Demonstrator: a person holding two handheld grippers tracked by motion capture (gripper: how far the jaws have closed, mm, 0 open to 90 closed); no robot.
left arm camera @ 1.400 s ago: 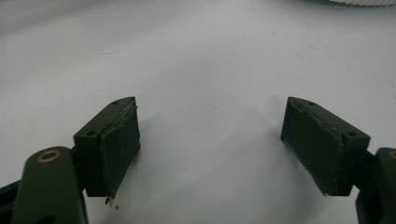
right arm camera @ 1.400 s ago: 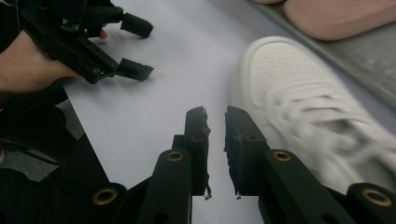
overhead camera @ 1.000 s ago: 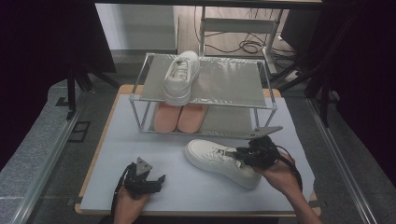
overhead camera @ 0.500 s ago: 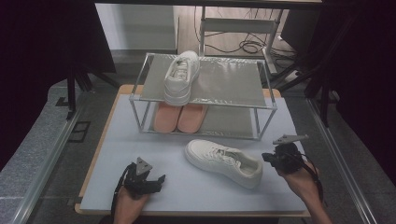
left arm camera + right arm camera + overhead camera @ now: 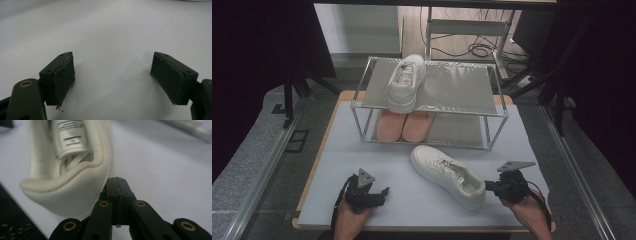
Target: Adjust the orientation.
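Observation:
A white sneaker [image 5: 447, 172] lies on the white table sheet, toe toward the rack and heel toward the front right. My right gripper [image 5: 490, 188] rests low on the sheet just right of that heel. In the right gripper view its jaws [image 5: 117, 187] are pressed together with nothing between them, and the sneaker's heel [image 5: 67, 192] sits just to their left. My left gripper [image 5: 382, 193] rests at the front left, apart from the sneaker. Its jaws [image 5: 112, 75] stand wide open over bare sheet.
A metal two-level rack [image 5: 497, 107] stands at the back of the table. A second white sneaker [image 5: 406, 82] sits on its top shelf and a pair of pink shoes [image 5: 404, 125] on the lower one. The table's front edge [image 5: 422, 227] is close behind both hands.
My right gripper has moved away from above the sneaker, to the right and down, and now sits beside its heel with the jaws closed. The left hand has stayed put.

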